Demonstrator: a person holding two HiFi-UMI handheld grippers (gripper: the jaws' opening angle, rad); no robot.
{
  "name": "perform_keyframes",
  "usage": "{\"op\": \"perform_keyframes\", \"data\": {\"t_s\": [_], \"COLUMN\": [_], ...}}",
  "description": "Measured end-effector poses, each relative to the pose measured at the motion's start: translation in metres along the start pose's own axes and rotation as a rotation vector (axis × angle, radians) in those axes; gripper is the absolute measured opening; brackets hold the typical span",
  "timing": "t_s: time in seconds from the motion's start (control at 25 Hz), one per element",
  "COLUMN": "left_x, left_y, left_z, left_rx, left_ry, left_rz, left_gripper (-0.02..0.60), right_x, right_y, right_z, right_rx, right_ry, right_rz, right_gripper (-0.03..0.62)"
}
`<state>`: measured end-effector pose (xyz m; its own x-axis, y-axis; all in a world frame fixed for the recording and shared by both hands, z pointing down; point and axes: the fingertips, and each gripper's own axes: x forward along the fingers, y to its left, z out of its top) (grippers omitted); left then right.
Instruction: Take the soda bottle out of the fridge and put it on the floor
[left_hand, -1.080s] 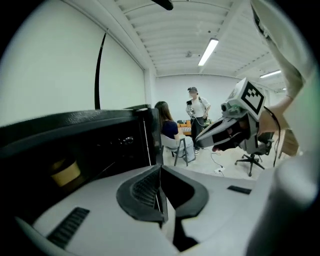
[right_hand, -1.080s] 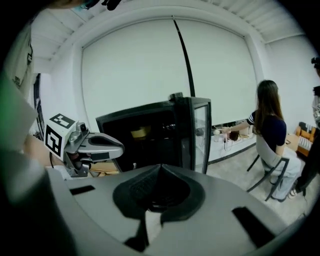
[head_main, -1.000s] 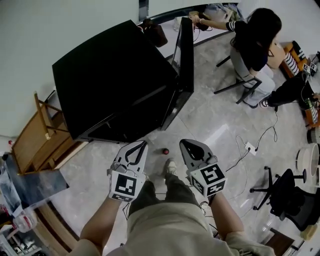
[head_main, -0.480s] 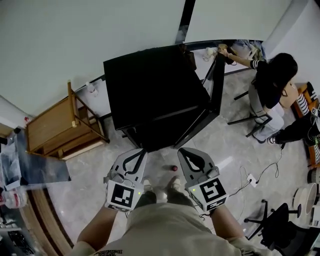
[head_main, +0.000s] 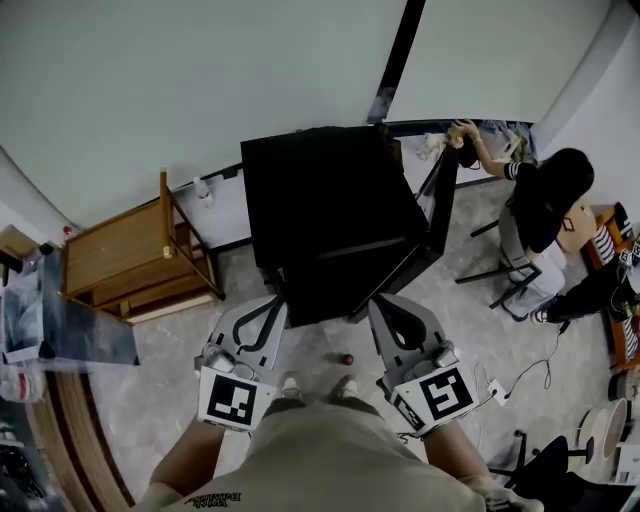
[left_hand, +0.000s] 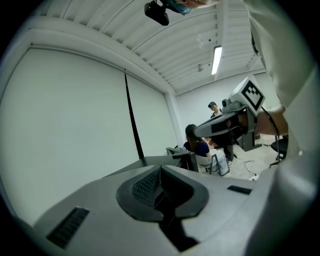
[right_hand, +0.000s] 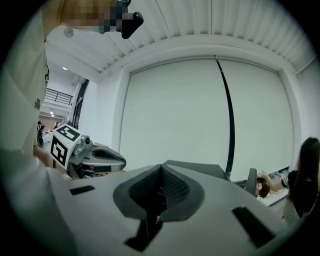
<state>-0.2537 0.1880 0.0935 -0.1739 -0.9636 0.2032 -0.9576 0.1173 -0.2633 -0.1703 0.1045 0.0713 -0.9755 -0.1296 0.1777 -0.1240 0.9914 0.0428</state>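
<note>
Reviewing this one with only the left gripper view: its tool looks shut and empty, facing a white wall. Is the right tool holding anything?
Observer: No. The right gripper view shows the right tool with jaws together and nothing between them.
Operator: How does the fridge stand?
Observer: In the head view the black fridge is just ahead, its door ajar on the right.
Operator: Anything on the floor?
Observer: A small red object lies on the floor between the person and the fridge.

Fridge (head_main: 330, 220) — black overall. Left gripper (head_main: 271, 304) & right gripper (head_main: 387, 304): grey bodies w/ blk/wht square markers. Floor (head_main: 150, 390) — pale grey, marbled; small round item (head_main: 346, 358) red; wooden rack (head_main: 130, 260) brown.
</note>
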Motion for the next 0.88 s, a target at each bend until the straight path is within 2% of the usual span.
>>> {"op": "perform_keyframes", "data": {"t_s": [0.36,0.88], "left_x": [-0.015,-0.018], "left_y": [0.013,0.012], "left_z": [0.035,0.035], "left_rx": [0.015,-0.001], "left_ry": [-0.065,-0.068], "left_rz": [0.009,0.000], "left_gripper": [0.011,0.011], "right_x": [-0.004,-0.012], "right_y": [0.005,0.007], "right_z": [0.031,0.032], "right_rx": [-0.015,-0.028], "right_ry": [-0.047,-0.045], "right_rz": [-0.004,-0.034], "right_gripper": [-0.005,-0.005]}}
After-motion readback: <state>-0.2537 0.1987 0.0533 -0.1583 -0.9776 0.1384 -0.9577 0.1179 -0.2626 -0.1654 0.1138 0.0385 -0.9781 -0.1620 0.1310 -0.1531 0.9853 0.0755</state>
